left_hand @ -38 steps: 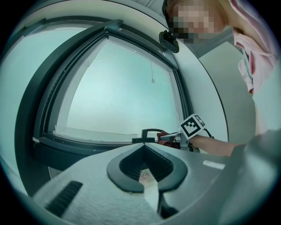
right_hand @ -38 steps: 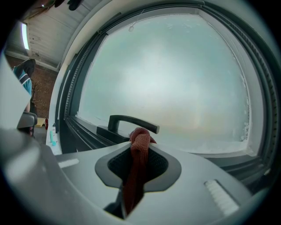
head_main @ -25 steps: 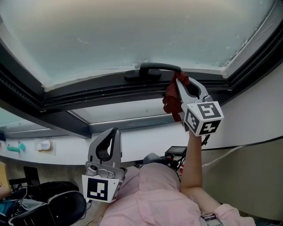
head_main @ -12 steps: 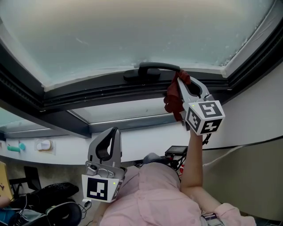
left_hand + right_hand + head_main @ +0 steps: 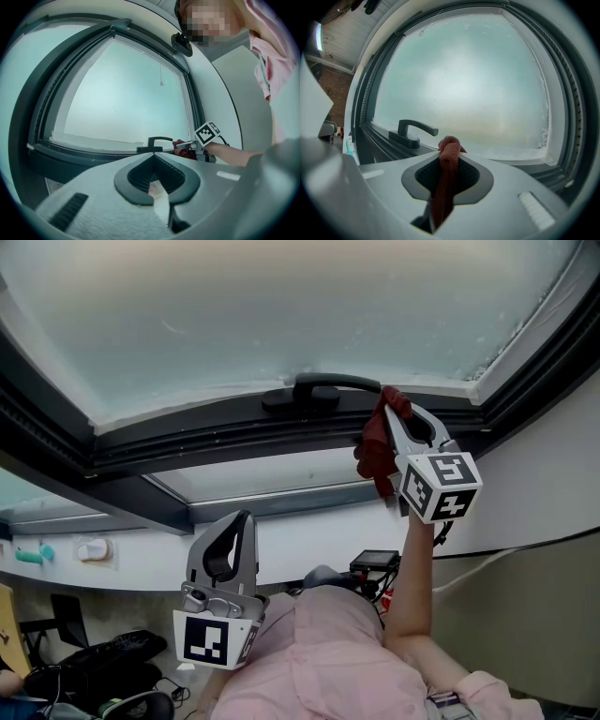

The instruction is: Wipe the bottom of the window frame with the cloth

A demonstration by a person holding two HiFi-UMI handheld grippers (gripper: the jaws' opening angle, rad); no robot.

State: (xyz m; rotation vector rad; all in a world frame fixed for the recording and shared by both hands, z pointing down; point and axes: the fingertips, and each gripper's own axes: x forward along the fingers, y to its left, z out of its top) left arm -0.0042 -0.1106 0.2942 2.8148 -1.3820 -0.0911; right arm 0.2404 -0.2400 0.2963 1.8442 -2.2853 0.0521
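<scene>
A dark red cloth point(image 5: 379, 442) hangs from my right gripper point(image 5: 388, 407), which is shut on it. The cloth's bunched top point(image 5: 449, 146) pokes past the jaw tips, close to the dark bottom rail of the window frame point(image 5: 234, 427), just right of the black window handle point(image 5: 314, 390). Whether cloth and frame touch I cannot tell. My left gripper point(image 5: 236, 521) is held low in front of the person's chest, shut and empty, well below the frame. From the left gripper view the right gripper point(image 5: 185, 144) shows beside the handle point(image 5: 154, 143).
Frosted glass point(image 5: 281, 306) fills the sash above the rail. The frame's right corner point(image 5: 525, 371) is near the cloth. A white wall ledge point(image 5: 141, 559) runs below the window. Cables and dark gear point(image 5: 94, 662) lie on the floor at lower left.
My right gripper has shifted slightly to the right along the bottom rail with the cloth. The left gripper has stayed put.
</scene>
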